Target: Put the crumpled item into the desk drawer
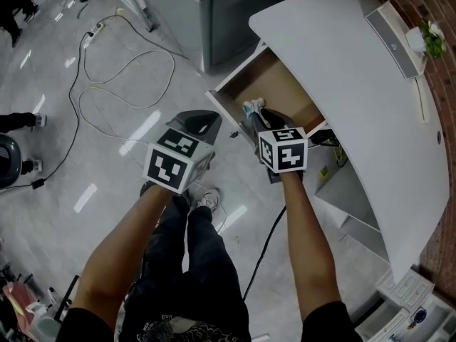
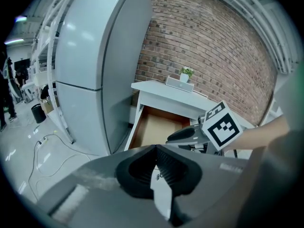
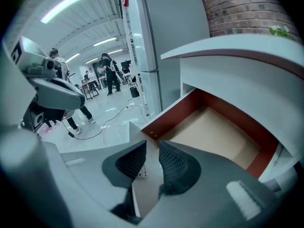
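The desk drawer (image 1: 274,77) stands pulled out under the white desk (image 1: 342,70), and its brown bottom (image 3: 213,132) looks bare. My right gripper (image 1: 255,109) hovers over the drawer's front corner; its jaws (image 3: 152,148) are a narrow gap apart with nothing between them. A small pale thing (image 1: 251,107) shows at its tip in the head view; I cannot tell what it is. My left gripper (image 1: 206,120) hangs over the floor left of the drawer, jaws (image 2: 154,151) closed tip to tip and empty. From there I see the drawer (image 2: 156,127) and the right gripper (image 2: 183,136).
A tall grey cabinet (image 1: 214,13) stands just left of the drawer (image 2: 95,56). White cables (image 1: 121,70) loop over the glossy floor. A small plant (image 1: 431,38) and a white box sit on the desk's far end. People (image 3: 109,72) stand far off in the room.
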Demonstrator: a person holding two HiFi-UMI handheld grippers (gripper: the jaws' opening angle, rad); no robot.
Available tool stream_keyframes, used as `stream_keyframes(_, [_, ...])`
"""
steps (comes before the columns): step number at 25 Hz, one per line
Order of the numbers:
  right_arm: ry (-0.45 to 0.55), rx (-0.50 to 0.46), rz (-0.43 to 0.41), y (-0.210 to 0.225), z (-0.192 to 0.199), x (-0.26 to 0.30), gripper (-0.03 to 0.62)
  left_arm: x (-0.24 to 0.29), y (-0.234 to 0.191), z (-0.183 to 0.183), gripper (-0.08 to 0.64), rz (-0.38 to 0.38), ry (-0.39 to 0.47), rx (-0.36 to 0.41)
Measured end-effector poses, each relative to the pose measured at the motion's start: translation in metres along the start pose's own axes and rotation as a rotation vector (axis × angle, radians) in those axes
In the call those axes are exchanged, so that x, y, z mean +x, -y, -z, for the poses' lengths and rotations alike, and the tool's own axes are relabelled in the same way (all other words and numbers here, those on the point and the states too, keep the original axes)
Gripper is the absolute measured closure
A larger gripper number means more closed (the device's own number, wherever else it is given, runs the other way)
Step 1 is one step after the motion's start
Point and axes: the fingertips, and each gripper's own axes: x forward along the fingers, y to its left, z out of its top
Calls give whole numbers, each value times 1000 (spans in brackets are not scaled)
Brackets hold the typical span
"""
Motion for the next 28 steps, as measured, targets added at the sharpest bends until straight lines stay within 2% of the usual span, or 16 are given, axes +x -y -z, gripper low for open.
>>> stream_keyframes(5, [27,18,-11,-17,-22,-21,509,-27,-2,-20,561,-25,25,21])
stream_keyframes(18, [133,-26,-56,-77,-105,-76,532,-117,-14,-81,561,-122,146,47])
stream_keyframes(28, [239,21,-36,-114,-161,-121,544,-172,-29,-115,561,-147,217,68])
